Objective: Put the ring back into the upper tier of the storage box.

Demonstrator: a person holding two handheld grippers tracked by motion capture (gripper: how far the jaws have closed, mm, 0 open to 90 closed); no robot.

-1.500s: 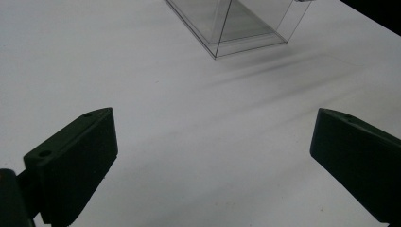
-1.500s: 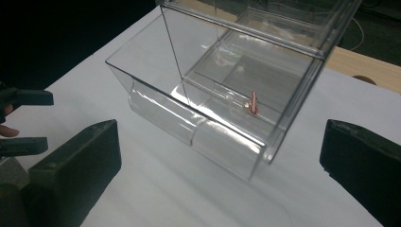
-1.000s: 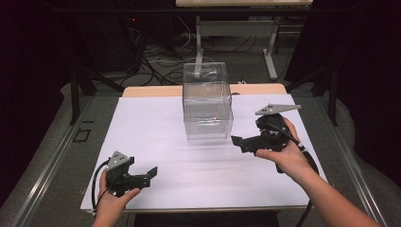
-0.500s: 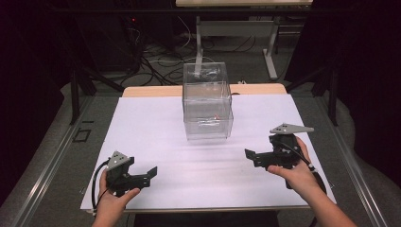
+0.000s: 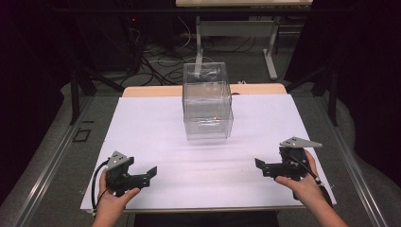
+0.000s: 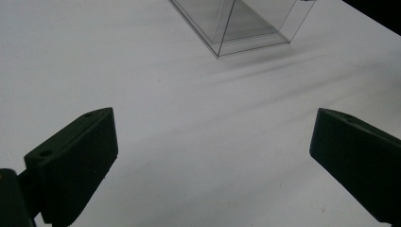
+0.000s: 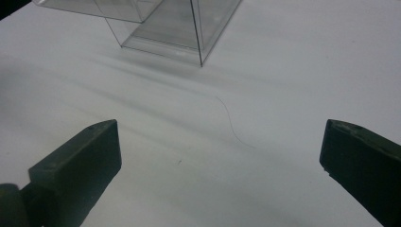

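White table (image 5: 156,127): both grippers rest low, jaws wide.

You're in a lab: dark curtained surround, loose cables (image 5: 156,66) on the floor, white-covered table (image 5: 142,123), metal bench legs (image 5: 272,52) behind.

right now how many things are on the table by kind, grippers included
clear boxes: 2, one box stacked on the other box
grippers: 2, left gripper and right gripper, both open and empty
white table cover: 1
total: 5
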